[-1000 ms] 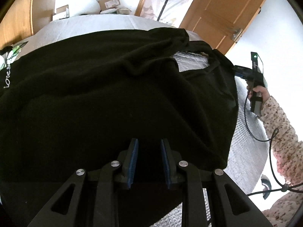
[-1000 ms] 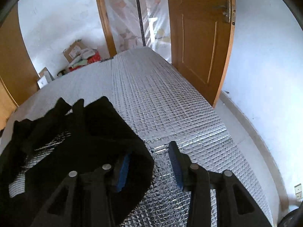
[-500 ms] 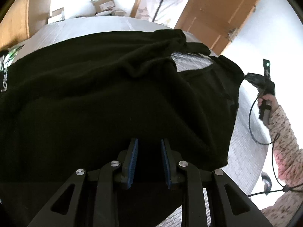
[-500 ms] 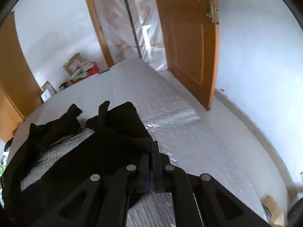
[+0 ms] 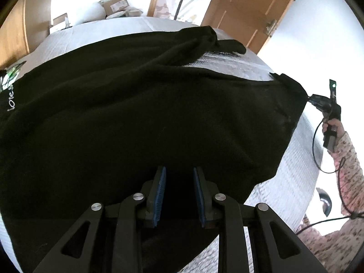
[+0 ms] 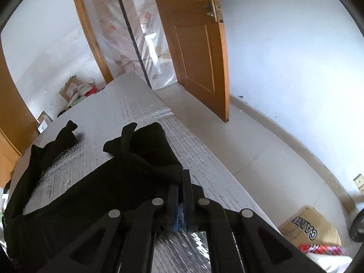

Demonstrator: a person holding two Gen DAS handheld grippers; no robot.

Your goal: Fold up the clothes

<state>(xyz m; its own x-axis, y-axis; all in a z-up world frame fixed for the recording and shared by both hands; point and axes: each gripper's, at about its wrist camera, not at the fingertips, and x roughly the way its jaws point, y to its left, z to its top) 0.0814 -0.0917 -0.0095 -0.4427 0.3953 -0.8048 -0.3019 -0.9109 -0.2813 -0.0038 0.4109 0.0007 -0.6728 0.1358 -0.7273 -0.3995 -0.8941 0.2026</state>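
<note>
A large black garment (image 5: pixel 136 118) lies spread over a table covered with a silver quilted sheet (image 6: pixel 141 104). It covers most of this surface. In the left wrist view, small white handwriting is visible on the cloth at the far left edge, and a dark sleeve-like piece (image 5: pixel 229 45) reaches out at the far side of the table.

The left gripper (image 5: pixel 179 193) hangs above the near part of the garment. Its two blue pads (image 5: pixel 160 193) stand apart, with only dark cloth seen below the gap. Because everything there is black, I cannot tell if the pads touch the fabric or only hover over it.

The right gripper (image 6: pixel 182 183) is pressed together on a corner of the garment. The fabric rises in a fold to the closed tips and goes between them. In the left wrist view the same gripper (image 5: pixel 315 99) shows at the right border of the table, where the cloth edge is pulled tight into a point at its tip. The right hand (image 5: pixel 334 125) holds its handle, with a floral sleeve (image 5: pixel 348 157) and a black cable (image 5: pixel 316 150) hanging beside it.

Behind the table there is an open wooden door (image 6: pixel 195 45), some cardboard boxes (image 6: pixel 72 91) by the white wall, and a brown paper bag (image 6: pixel 311 227) on the floor at the right.
</note>
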